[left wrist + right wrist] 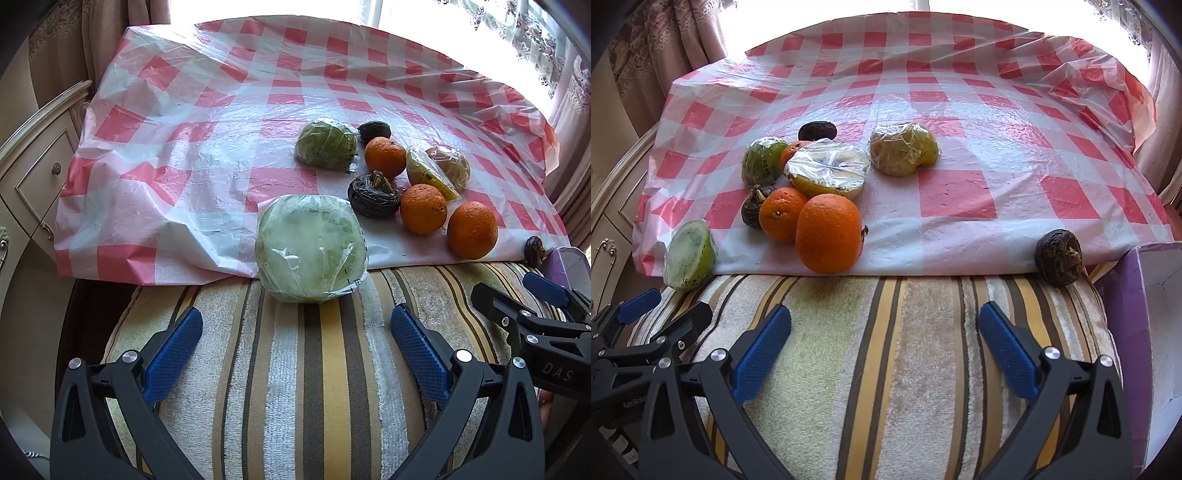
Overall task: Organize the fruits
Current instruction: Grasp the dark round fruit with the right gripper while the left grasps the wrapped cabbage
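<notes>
My main worry is the wrapped half melon (312, 249) sitting right on the near edge of the checked cloth (207, 110), half over the striped towel (314, 369). Its plastic film looks slick, and the round back would likely roll if one pad touches before the other, sending it toward me off the surface. The cloth is loose and wrinkled, so a push could drag it and set the oranges (423, 208) rolling; they lie bunched together with dark fruits (373, 195) and another wrapped green piece (327, 144). One dark fruit (1059, 257) sits alone at the cloth's edge beside a purple box (1145, 332), which I take to be the destination, and a nudge could tip it off.

My left claw (297, 332) hovers low over the towel, spread wide and empty, aimed at the melon, just short of it. My right claw (884, 330) is level with it to the right, also spread wide and holding nothing, pointing at bare cloth between the orange pile and the lone dark fruit. The two claws sit close together; they could clash if both reach inward.
</notes>
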The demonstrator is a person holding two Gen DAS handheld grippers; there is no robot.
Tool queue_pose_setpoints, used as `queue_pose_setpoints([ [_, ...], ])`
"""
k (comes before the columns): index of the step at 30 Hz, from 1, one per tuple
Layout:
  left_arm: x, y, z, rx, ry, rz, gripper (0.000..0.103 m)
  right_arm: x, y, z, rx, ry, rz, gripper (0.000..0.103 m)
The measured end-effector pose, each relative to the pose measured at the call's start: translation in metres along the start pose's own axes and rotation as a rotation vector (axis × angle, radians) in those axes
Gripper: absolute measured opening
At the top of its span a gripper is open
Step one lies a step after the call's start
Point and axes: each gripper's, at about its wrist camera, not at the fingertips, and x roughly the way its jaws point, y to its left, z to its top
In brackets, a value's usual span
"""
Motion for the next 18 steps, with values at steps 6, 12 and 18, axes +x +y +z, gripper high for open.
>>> queue_pose_setpoints([
  [6, 0.0001, 0.0004, 0.0002, -0.002, 0.0, -0.002, 0.099, -0.0001, 0.0004, 0.0, -0.001, 0.0, -0.001, 0.102],
  [12, -0.0001, 0.0001, 0.0, -0.001, 0.0, -0.002, 0.099, -0.0003, 0.0004, 0.0005, 0.0, -0.001, 0.001, 0.102],
  [18, -0.0003, 0.0008, 0.0012, -0.008, 0.001, -0.007, 0.099, -0.0053, -0.0053, -0.0002, 0.008, -0.004, 0.033, 0.102],
])
